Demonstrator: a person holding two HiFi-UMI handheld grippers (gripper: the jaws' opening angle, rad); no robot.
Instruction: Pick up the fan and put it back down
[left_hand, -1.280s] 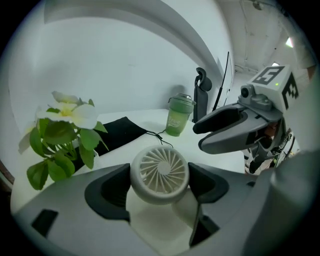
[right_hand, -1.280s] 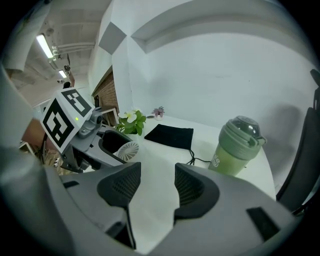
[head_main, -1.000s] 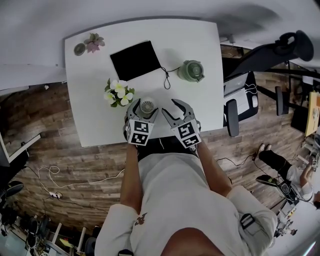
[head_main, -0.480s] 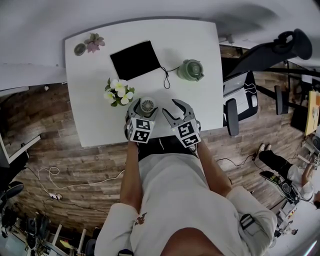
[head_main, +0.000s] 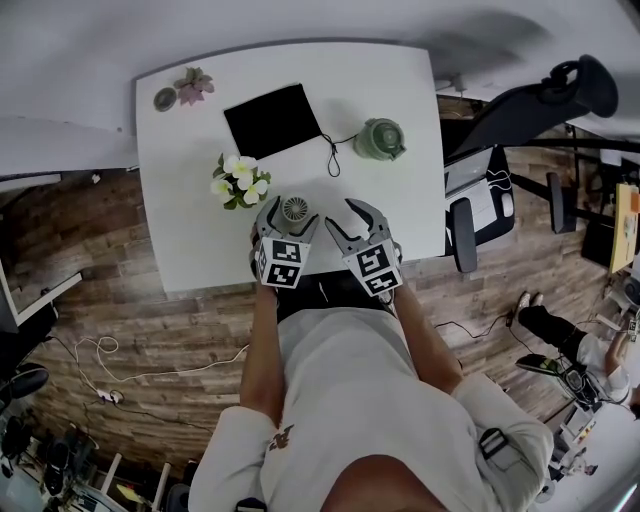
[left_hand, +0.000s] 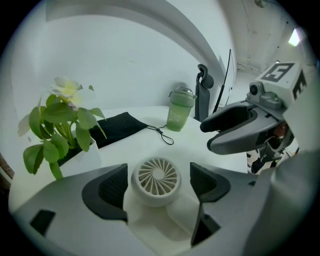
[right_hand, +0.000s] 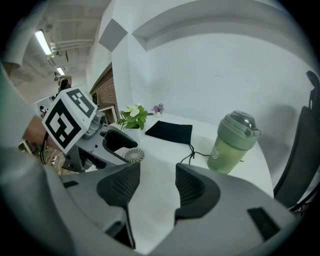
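A small white round fan (head_main: 294, 210) stands on the white table (head_main: 190, 240) near its front edge. My left gripper (head_main: 291, 213) reaches around it, and its jaws are opening. In the left gripper view the fan (left_hand: 156, 176) sits between the pads (left_hand: 112, 187) with a gap on each side, so nothing presses on it. To its right my right gripper (head_main: 350, 214) hovers over bare table, open and empty (right_hand: 157, 187). The right gripper view shows the fan (right_hand: 133, 155) beside the left gripper (right_hand: 116, 142).
A potted plant with white flowers (head_main: 238, 184) stands just left of the fan. Behind lie a black pouch (head_main: 272, 120) with a cord and a green shaker bottle (head_main: 381, 140). A small pink plant (head_main: 190, 84) sits at the far left corner. An office chair (head_main: 540, 100) stands to the right.
The left gripper's jaws have spread a little wider around the fan. Both hands have stayed where they were, and the fan has not moved.
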